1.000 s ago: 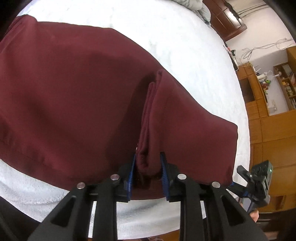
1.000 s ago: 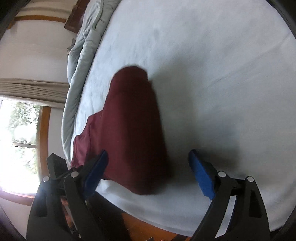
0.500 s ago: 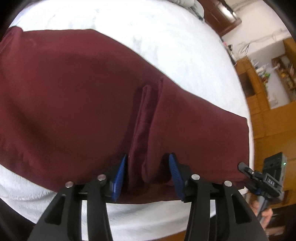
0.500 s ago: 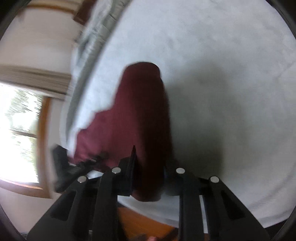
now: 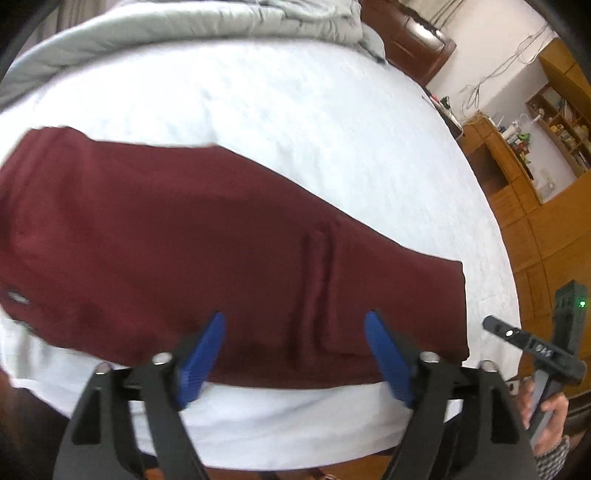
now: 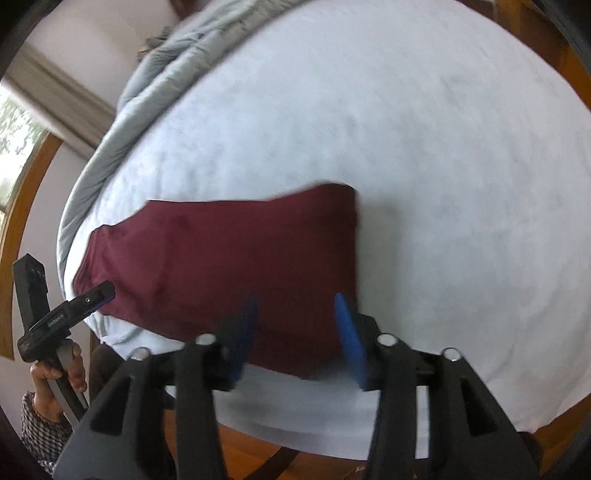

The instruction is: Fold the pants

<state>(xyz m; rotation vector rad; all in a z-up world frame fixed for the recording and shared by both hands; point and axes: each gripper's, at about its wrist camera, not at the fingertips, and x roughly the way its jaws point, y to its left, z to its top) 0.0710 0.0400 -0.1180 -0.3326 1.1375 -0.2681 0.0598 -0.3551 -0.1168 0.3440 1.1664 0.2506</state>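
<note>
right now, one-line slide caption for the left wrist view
Open left tongs hover over maroon pants lying flat on a white bed.

The pants [image 5: 207,254] lie flat on the bed [image 5: 295,122], near its front edge. The blanket [image 5: 177,29] is bunched along the back of the bed, well behind the pants. The shelves [image 5: 524,155] stand off to the right of the bed. The window [image 6: 18,155] is off to its left.

White bed [image 5: 332,122] carries maroon pants [image 5: 184,251] near front edge; grey duvet [image 5: 184,33] bunched along far side.
</note>
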